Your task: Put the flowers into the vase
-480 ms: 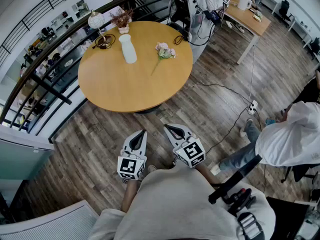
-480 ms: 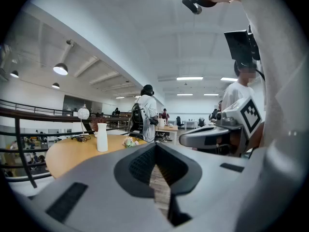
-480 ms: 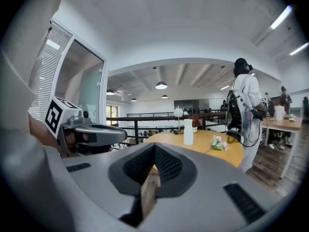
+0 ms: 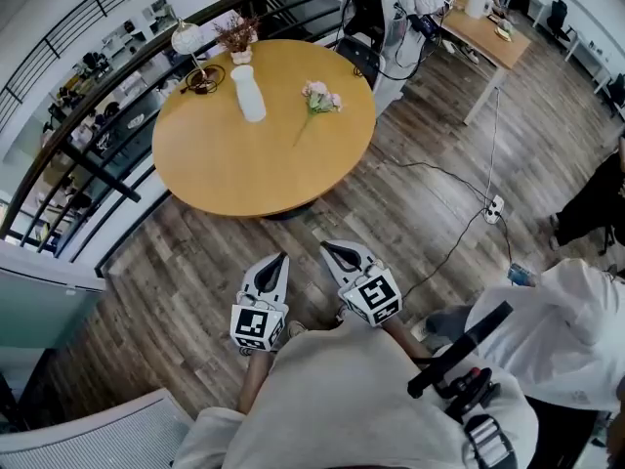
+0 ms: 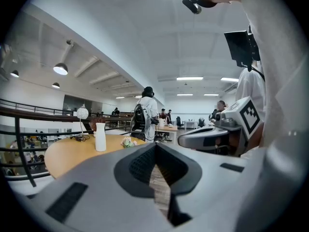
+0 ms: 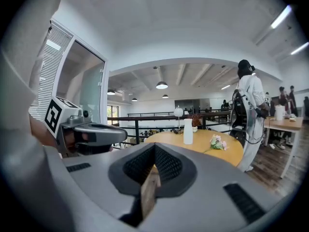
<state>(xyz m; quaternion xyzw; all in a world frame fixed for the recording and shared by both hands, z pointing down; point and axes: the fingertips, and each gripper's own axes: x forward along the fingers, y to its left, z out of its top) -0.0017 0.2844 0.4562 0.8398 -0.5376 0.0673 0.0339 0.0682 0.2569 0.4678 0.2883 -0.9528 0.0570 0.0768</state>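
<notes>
A white vase [image 4: 249, 94] stands upright on the far left part of a round wooden table [image 4: 244, 164]. A small bunch of pink flowers [image 4: 317, 100] lies flat to its right. Both grippers hover over the wood floor, well short of the table's near edge. The left gripper [image 4: 281, 258] and the right gripper [image 4: 327, 249] are side by side and point toward the table, each shut with nothing held. The left gripper view shows its shut gripper [image 5: 155, 146], the vase [image 5: 100, 137] and the flowers [image 5: 128, 142] far ahead. The right gripper view shows its shut gripper [image 6: 155, 148], the vase [image 6: 188, 132] and the flowers [image 6: 217, 142].
A globe lamp [image 4: 187, 39], a potted dry plant [image 4: 238, 39] and a black cable coil [image 4: 203, 81] sit at the table's far edge by a dark railing [image 4: 88, 164]. A person with a backpack [image 4: 386, 3] stands beyond the table. Another person in white [image 4: 557, 320] is at right. A power strip [image 4: 494, 208] lies on the floor.
The person in white at the right has shifted lower and toward the picture's corner. Both grippers, the vase and the flowers have stayed where they were.
</notes>
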